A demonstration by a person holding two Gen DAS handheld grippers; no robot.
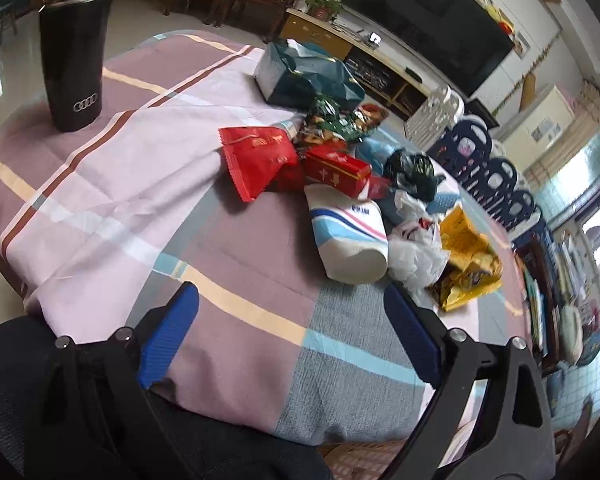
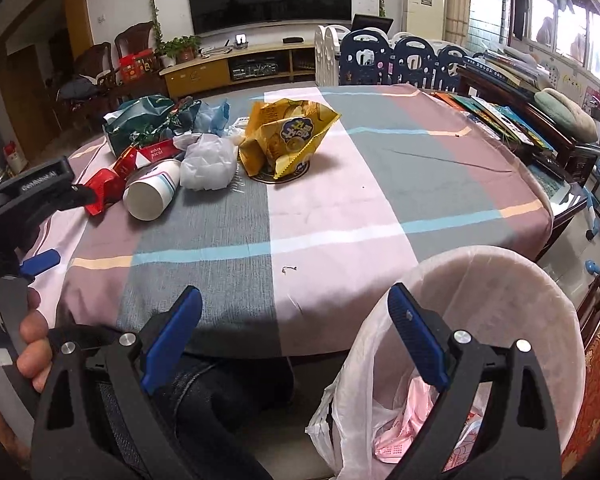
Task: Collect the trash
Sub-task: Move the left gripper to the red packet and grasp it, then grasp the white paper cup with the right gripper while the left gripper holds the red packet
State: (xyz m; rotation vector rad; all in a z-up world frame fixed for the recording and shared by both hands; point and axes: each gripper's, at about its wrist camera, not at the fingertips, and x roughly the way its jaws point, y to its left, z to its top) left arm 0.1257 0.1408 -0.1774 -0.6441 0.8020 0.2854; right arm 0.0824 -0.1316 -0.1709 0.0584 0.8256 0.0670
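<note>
A pile of trash lies on the table: a tipped paper cup (image 1: pixel 350 236) (image 2: pixel 152 192), a red wrapper (image 1: pixel 256 160), a red box (image 1: pixel 336 170), a crumpled white bag (image 1: pixel 416 256) (image 2: pixel 208 162), a yellow chip bag (image 1: pixel 466 264) (image 2: pixel 288 136) and a green bag (image 1: pixel 308 74) (image 2: pixel 140 122). My left gripper (image 1: pixel 292 332) is open and empty, just short of the cup. My right gripper (image 2: pixel 294 336) is open and empty at the table's near edge, beside a white-lined trash bin (image 2: pixel 500 320) holding pink paper.
A black tumbler (image 1: pixel 74 60) stands at the table's far left. The checked tablecloth (image 2: pixel 340 208) covers the round table. Books (image 2: pixel 500 116) and a cabinet crowd the right side. My legs are under the table's front edge.
</note>
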